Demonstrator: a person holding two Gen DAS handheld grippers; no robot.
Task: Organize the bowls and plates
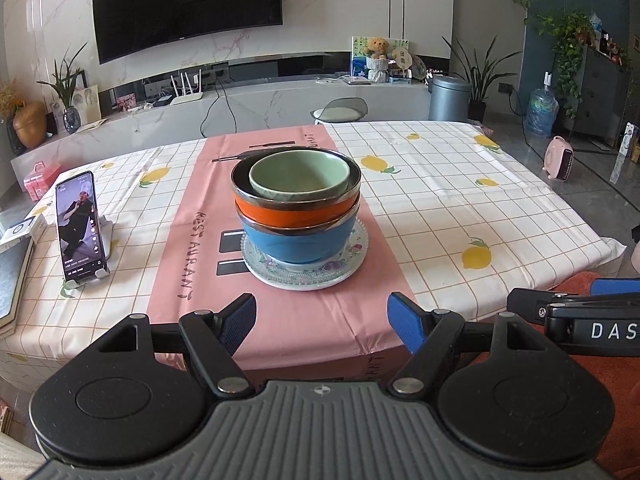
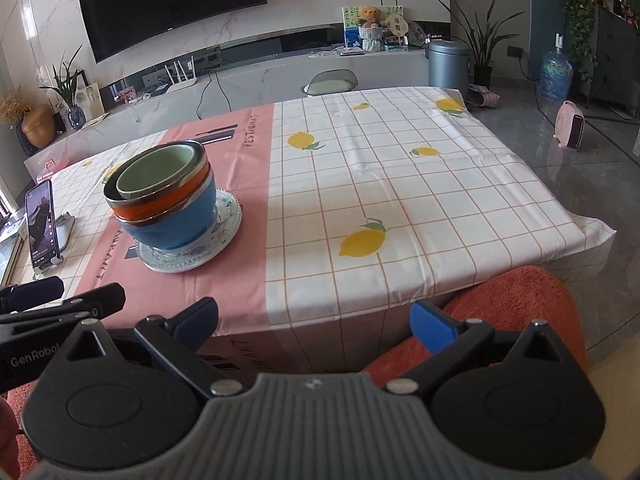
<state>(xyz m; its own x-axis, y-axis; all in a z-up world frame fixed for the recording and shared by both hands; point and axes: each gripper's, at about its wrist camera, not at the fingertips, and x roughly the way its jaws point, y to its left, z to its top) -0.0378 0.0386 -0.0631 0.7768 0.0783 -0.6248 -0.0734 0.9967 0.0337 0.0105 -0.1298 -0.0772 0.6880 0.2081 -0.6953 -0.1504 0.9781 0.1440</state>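
A: Left wrist view: the left hand-held gripper [image 1: 322,322] hangs level, spread wide, holding nothing.
B: The right hand-held gripper [image 2: 316,326] likewise. The bowls [image 1: 296,204] sit nested on a plate [image 1: 348,266] on the bench [image 1: 460,208].

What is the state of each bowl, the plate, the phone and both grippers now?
Green bowl: upright, nested in orange bowl.
Orange bowl: nested in blue bowl.
Blue bowl: upright on plate.
Plate: flat on table.
Phone: propped, screen on.
Left gripper: open, empty.
Right gripper: open, empty.
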